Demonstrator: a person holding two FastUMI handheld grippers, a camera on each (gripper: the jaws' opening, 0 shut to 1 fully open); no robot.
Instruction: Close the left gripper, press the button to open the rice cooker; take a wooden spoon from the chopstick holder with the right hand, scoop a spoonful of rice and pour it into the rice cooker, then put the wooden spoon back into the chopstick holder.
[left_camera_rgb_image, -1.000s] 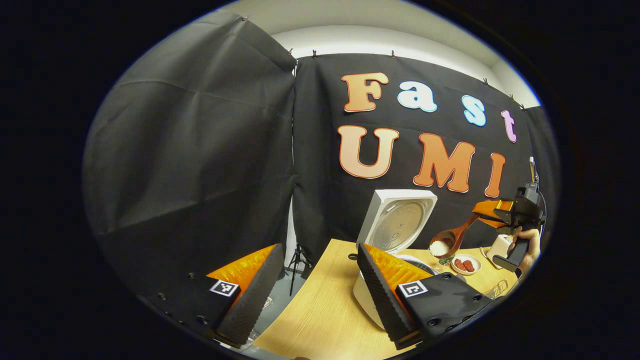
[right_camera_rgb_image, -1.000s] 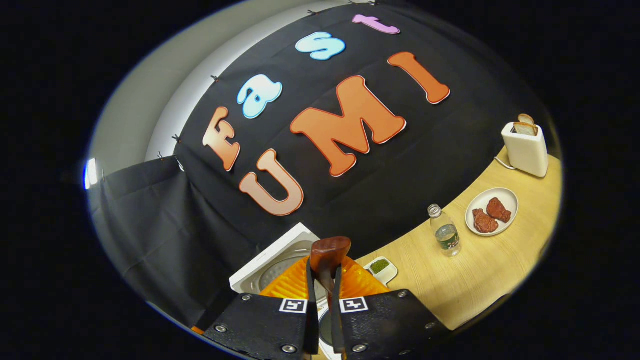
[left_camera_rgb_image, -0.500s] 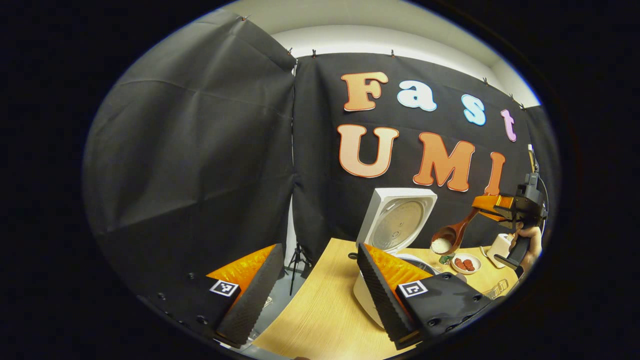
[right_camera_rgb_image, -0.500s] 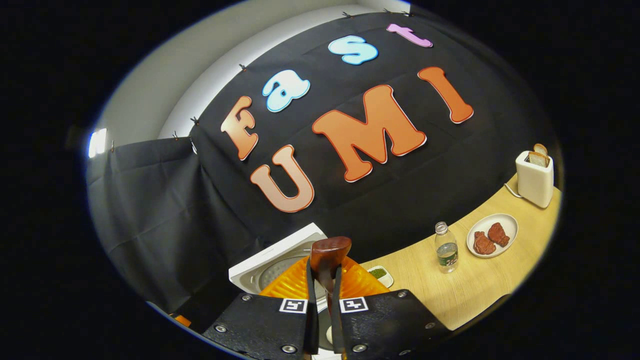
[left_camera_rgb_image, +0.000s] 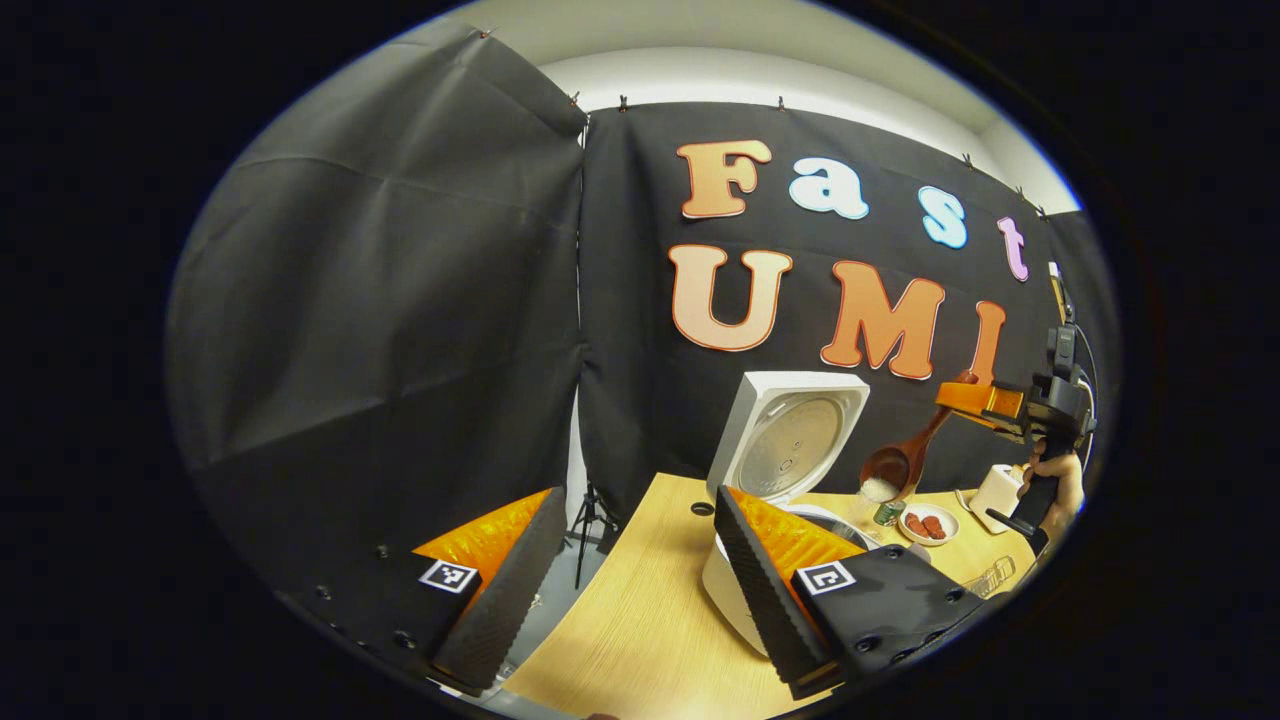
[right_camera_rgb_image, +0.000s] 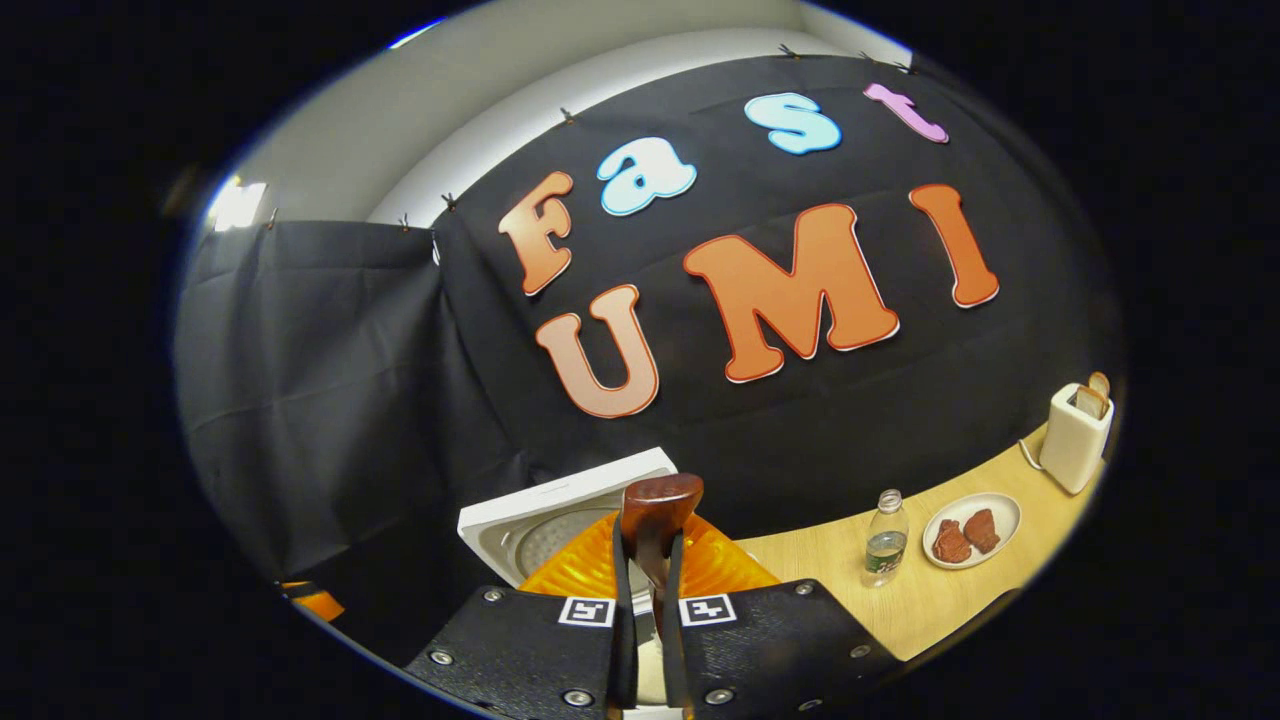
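Left gripper view: wooden table (left_camera_rgb_image: 640, 640) against black cloth wall (left_camera_rgb_image: 400, 300).

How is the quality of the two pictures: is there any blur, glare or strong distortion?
Left gripper view: sharp and evenly lit, though the fisheye bends the table edge; the wooden spoon far off is small but clear. Right gripper view: the horizon tilts and curves strongly, a bright light glares at the upper left, and the spoon handle between the right gripper fingers is slightly soft because it is so close.
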